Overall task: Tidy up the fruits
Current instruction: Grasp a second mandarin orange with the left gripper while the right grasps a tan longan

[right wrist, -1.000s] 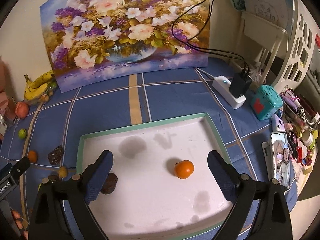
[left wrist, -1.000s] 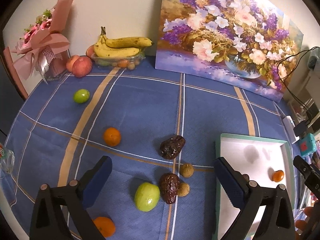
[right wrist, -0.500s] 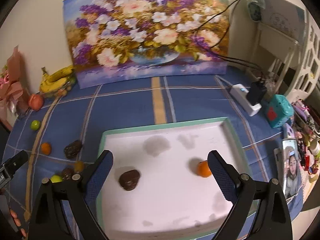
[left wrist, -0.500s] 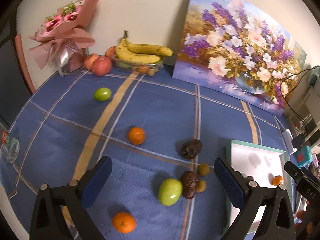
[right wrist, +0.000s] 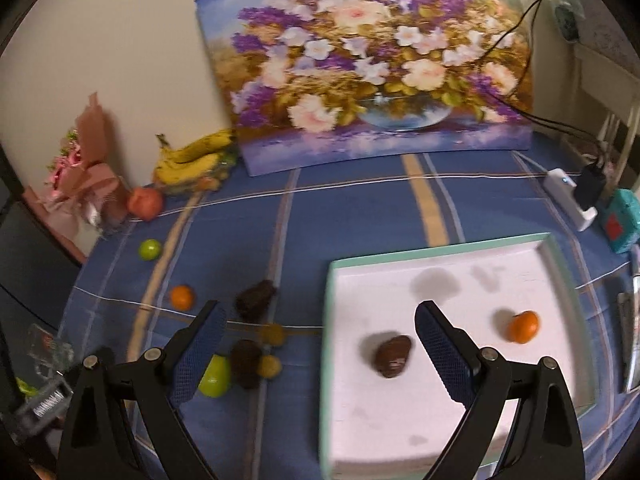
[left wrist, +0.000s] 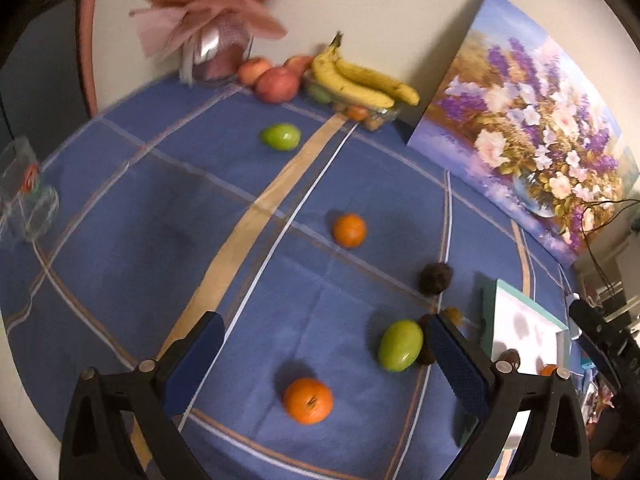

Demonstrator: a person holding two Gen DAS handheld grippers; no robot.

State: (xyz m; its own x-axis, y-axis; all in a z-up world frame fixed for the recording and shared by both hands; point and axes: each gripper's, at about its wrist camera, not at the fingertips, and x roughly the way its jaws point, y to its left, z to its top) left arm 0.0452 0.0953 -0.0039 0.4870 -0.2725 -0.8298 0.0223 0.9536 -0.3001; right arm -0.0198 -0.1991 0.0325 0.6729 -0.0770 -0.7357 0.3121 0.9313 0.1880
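Note:
My left gripper [left wrist: 320, 354] is open and empty above the blue tablecloth. Just ahead of it lie an orange [left wrist: 308, 400] and a green fruit [left wrist: 400, 345]. Farther off are a second orange [left wrist: 349, 230], a dark date [left wrist: 435, 278] and another green fruit [left wrist: 280, 136]. My right gripper [right wrist: 318, 342] is open and empty over the left rim of the white tray [right wrist: 460, 420]. The tray holds a dark date [right wrist: 393, 355] and a small orange [right wrist: 523, 326]. Left of the tray lie dates [right wrist: 256, 298], small brown fruits [right wrist: 272, 334] and a green fruit [right wrist: 215, 376].
Bananas [left wrist: 360, 80] and apples [left wrist: 277, 84] sit at the back wall beside a pink bouquet [left wrist: 216, 12]. A flower painting [right wrist: 376, 60] leans on the wall. A clear cup [left wrist: 26, 200] stands at the left edge. A power strip [right wrist: 570, 196] and teal box [right wrist: 622, 220] lie right.
Both grippers have swung left. The left view now shows more of the table's left side and a near orange. The right view now shows the loose fruit left of the tray.

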